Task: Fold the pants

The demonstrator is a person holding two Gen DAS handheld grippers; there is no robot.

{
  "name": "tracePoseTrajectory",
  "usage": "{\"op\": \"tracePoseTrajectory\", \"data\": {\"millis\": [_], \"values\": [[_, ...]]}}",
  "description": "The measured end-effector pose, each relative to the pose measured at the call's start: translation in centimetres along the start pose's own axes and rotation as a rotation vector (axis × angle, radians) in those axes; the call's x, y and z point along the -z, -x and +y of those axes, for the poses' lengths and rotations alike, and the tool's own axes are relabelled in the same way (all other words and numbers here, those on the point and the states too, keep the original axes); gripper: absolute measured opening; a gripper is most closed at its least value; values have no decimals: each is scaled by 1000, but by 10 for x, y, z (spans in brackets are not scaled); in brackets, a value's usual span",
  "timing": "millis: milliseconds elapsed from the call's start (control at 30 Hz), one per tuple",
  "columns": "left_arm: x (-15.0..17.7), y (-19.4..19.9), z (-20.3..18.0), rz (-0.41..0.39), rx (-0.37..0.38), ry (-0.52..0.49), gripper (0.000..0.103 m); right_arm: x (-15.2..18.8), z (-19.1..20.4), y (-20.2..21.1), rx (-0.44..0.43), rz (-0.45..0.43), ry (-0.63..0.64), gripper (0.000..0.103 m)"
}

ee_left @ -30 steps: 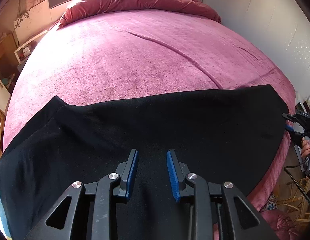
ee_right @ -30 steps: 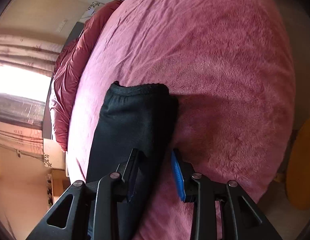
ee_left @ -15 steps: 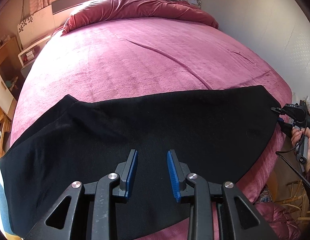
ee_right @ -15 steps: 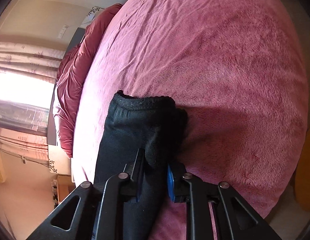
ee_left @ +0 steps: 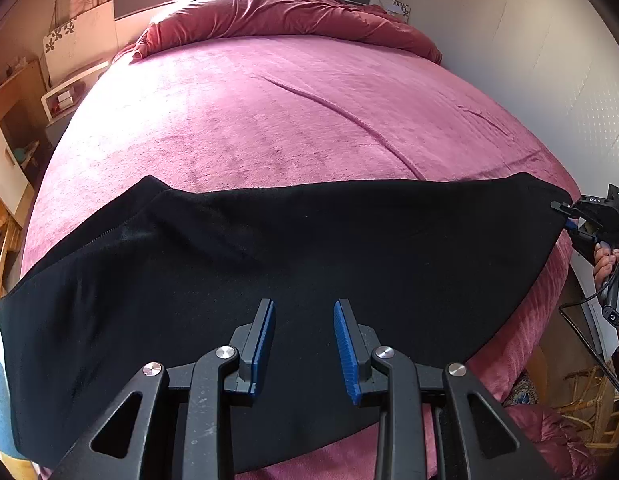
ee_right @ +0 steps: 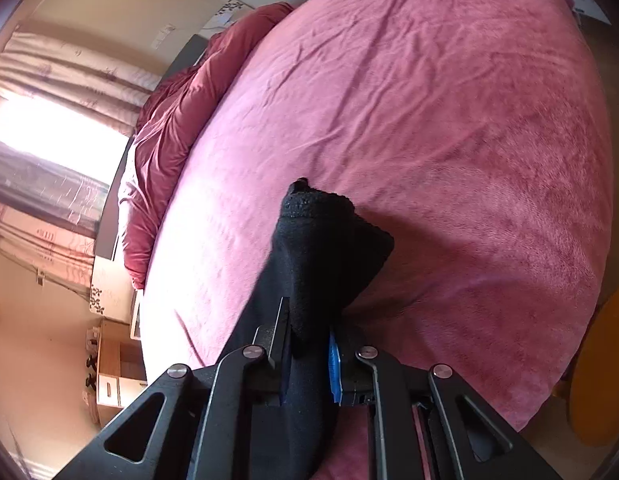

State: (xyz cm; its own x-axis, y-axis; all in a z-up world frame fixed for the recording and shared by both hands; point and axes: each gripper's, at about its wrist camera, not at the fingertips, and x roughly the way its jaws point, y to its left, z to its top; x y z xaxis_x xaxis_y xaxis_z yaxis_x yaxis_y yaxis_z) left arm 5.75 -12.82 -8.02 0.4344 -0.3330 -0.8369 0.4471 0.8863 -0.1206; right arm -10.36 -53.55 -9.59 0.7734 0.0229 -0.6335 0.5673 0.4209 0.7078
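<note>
**Black pants stretched across the foot of the bed, right end pinched**

The black pants (ee_left: 293,264) lie spread in a wide band across the near edge of the pink bed cover (ee_left: 293,120), which serves as the landmark here. At the cover's left edge the fabric hangs off the side of the bed; a seam runs along that end. Over the middle of the band, above the near edge of the cover, the left gripper (ee_left: 303,320) hovers with its blue-padded jaws apart and nothing between them; the cloth lies below.

At the cover's right edge, the right gripper (ee_right: 309,344) has just been closing, and its jaws are now clamped on the cuffed end of the pants (ee_right: 321,240), which bunches up and rises off the cover, casting a shadow onto it. A hand (ee_left: 609,264) grips that tool's handle. A rumpled red duvet (ee_left: 293,12) is heaped at the far end of the cover.
</note>
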Motion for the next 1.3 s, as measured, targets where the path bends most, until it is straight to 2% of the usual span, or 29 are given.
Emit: {"op": "tracePoseTrajectory", "data": {"millis": [200,367,600,767,1000,1233,1300], "values": [[3,-2,8,14,15,33,31,13,39,7,-35,11,96,14],[8,-4,21,38,57,91,31,37,84,7,-65,57,214,14],[15,-3,53,66,169,237,31,97,147,-11,-108,168,406,14],[20,-1,67,73,241,297,31,149,179,-35,-126,268,520,14],[27,-7,79,107,358,385,31,228,198,-73,-86,407,687,14],[34,-18,93,143,517,518,31,299,209,-104,23,467,914,15],[38,-24,98,160,586,577,33,317,210,-112,53,465,984,24]]}}
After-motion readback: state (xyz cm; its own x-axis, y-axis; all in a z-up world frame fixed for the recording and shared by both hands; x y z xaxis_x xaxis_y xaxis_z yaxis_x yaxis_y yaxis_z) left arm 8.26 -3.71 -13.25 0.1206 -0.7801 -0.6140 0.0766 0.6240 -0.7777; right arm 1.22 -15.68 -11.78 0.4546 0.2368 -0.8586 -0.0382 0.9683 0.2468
